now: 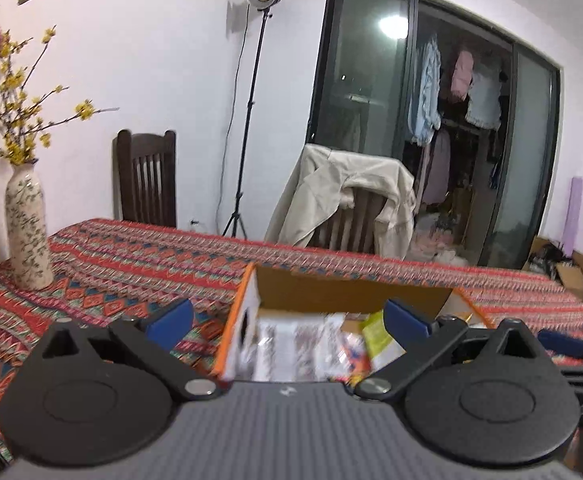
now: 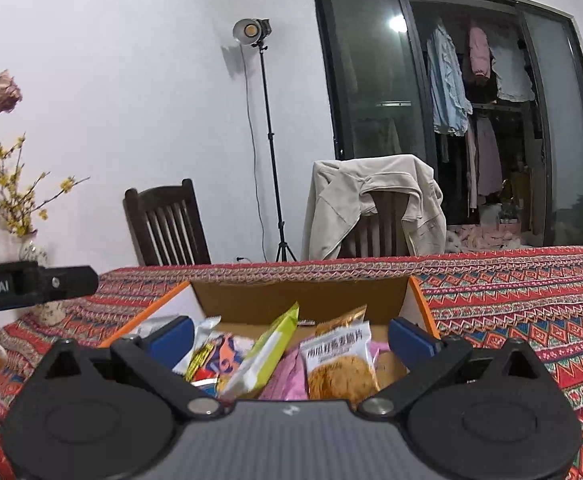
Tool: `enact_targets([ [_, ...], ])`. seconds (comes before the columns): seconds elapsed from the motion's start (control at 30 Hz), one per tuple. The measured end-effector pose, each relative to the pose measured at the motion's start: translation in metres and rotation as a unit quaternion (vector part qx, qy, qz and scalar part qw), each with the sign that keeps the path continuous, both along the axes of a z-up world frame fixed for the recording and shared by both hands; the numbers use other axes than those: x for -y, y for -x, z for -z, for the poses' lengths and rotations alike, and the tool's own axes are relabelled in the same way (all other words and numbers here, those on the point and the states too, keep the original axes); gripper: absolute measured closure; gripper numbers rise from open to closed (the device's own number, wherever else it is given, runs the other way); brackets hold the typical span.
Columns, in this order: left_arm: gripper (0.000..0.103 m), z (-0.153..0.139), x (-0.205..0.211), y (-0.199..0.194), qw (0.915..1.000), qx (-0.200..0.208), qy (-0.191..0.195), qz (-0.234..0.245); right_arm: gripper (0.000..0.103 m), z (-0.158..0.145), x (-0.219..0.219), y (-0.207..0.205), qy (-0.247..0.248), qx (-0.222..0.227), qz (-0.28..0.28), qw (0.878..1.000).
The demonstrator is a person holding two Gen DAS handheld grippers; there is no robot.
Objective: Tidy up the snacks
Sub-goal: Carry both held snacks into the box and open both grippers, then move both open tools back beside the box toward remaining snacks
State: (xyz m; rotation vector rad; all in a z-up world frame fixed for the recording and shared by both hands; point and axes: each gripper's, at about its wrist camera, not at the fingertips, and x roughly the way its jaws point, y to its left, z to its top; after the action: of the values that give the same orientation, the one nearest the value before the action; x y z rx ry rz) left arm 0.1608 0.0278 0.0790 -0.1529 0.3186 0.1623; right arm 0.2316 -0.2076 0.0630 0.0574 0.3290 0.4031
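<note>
Looking forward from the left wrist, the left gripper (image 1: pixel 287 316) hovers low over the near-left edge of the cardboard box (image 1: pixel 351 292), its blue fingers (image 1: pixel 169 318) spread wide with nothing between them. The box sits on the patterned tablecloth (image 1: pixel 131 276), and the packets inside it are blurred here. A ceramic vase (image 1: pixel 27 232) stands well left of the box; a careless sideways sweep of this tool could tip it.

From the right wrist, the right gripper (image 2: pixel 289 334) is level and centred over the near side of the box (image 2: pixel 299 300), fingers wide apart and empty. Beneath it lie the snacks: a yellow-green packet (image 2: pixel 267 352) leaning upright, an orange crisp packet (image 2: pixel 339 364) just right of it, a pink packet (image 2: pixel 287 376) between them. They overlap loosely, so closing here may pinch two together or crush the crisps. The left tool juts in left of the box, risking a collision.
</note>
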Motion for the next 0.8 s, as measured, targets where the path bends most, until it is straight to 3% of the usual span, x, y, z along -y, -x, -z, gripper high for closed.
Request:
enact_targets([
  [0.37,0.0,0.041,-0.035,0.038,0.9979,-0.059,-0.026,-0.009,0.0,0.019,-0.006,0.035,0.037,-0.02,-0.018,0.999],
  [0.8,0.0,0.063,-0.06,0.047,0.9979,-0.063,0.013,-0.01,0.0,0.05,-0.037,0.046,0.056,-0.095,-0.038,0.993],
])
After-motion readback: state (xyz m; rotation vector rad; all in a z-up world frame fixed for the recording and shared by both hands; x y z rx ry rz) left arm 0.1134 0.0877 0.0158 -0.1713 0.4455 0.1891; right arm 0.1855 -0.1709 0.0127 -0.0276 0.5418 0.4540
